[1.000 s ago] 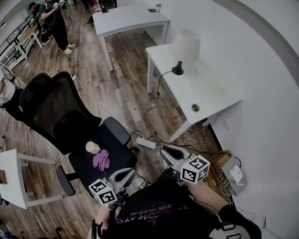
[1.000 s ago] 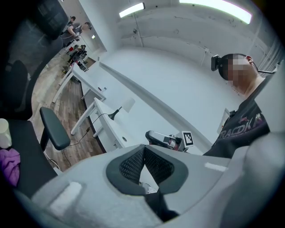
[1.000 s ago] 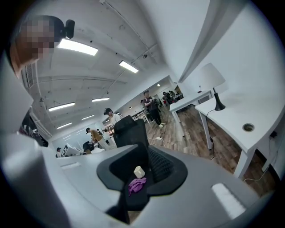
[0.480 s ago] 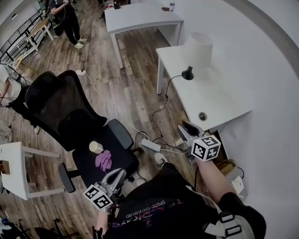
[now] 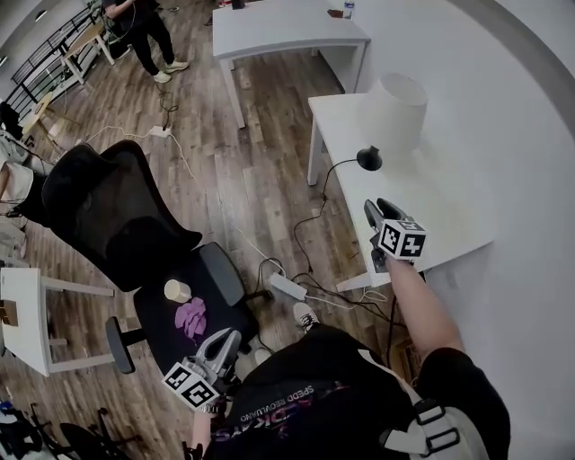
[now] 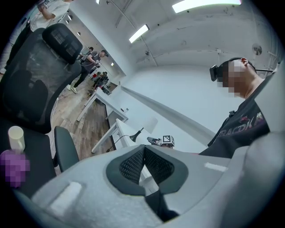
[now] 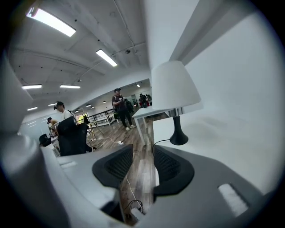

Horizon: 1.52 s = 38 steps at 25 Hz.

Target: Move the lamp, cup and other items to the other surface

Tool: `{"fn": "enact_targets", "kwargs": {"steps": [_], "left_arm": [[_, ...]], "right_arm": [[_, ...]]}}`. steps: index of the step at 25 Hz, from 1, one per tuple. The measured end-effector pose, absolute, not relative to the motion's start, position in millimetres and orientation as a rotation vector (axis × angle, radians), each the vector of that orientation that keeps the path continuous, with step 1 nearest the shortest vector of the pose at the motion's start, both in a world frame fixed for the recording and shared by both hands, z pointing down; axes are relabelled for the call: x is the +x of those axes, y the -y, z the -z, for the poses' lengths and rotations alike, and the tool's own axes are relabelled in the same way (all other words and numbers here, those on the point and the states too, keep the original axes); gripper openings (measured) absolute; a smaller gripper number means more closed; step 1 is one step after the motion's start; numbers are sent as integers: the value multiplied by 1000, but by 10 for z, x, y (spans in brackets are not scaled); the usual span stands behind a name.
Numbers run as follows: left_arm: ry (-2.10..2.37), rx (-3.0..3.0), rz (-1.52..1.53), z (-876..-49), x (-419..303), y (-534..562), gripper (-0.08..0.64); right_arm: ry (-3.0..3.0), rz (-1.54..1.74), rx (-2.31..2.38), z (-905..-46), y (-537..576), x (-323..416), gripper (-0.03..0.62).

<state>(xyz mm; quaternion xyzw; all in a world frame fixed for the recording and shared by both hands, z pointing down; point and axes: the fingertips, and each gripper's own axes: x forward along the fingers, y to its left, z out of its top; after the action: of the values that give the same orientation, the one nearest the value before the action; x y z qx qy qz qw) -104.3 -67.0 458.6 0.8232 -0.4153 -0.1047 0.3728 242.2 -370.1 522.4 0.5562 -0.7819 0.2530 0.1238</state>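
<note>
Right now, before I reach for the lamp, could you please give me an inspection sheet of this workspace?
Surface: white desk, holding the lamp; black chair seat, holding the other items.
Job's things: lamp upright on the desk; cup and purple cloth on the seat.
Clutter: nothing seen.
Grippers: right gripper empty, jaws apart and just been opening, facing the lamp; left gripper empty, jaws together.
Cables: lamp cord drops off the desk edge toward a power strip on the floor.
Surroundings: second desk and a standing person beyond, wood floor.
</note>
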Motion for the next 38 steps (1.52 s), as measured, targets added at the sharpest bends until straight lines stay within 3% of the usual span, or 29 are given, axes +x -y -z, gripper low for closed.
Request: {"fn": "enact_targets", "kwargs": {"steps": [4,18,38], "left_arm": [[1084,2085,262,-4654,-898,814,-3],[1141,1909,218,-4965,-588,1118,-3],[1153,1768,123,-5193,-743,1140,-3]], "right_arm": [[2210,-807,1655,-5505,4210,2700,154],[2110,-592,1774,-5932,5699,3178,194],[2061,-484,1777,-6197,6270,3221,216]]}}
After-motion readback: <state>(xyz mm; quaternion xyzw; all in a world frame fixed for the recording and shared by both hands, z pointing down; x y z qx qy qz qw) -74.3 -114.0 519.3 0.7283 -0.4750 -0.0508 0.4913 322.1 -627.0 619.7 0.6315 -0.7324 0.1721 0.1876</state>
